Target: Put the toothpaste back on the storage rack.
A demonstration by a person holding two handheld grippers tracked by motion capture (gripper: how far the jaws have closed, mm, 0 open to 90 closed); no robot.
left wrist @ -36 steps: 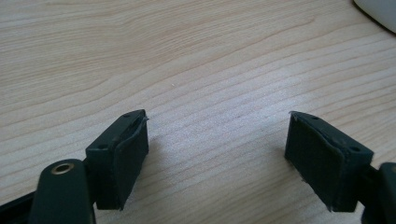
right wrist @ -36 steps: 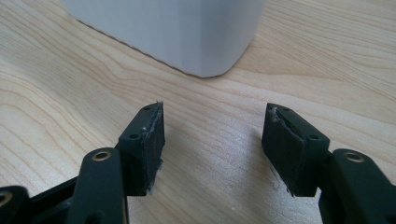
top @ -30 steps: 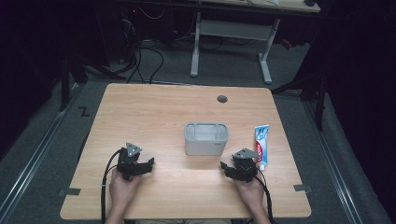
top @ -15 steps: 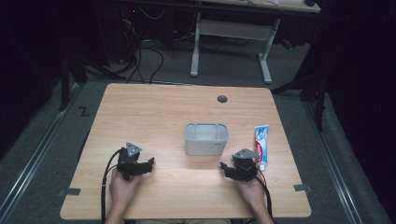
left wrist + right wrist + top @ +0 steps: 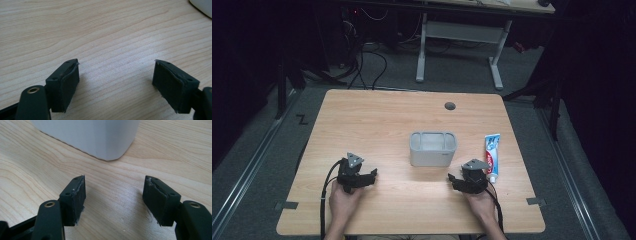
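Resting both on light wooden surface (image 5: 377,125), left hand-held gripper (image 5: 116,80) and right hand-held gripper (image 5: 115,195) gaping apart, empty, flanking grey rectangular plastic bin (image 5: 432,148), red-white-blue toothpaste tube (image 5: 491,156) just beside right.

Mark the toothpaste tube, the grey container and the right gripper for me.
toothpaste tube (image 5: 491,155): high view, middle of the tube's printed body.
grey container (image 5: 432,156): high view, its front wall.
right gripper (image 5: 454,180): high view, midway between its fingertips, which point toward the table's middle.
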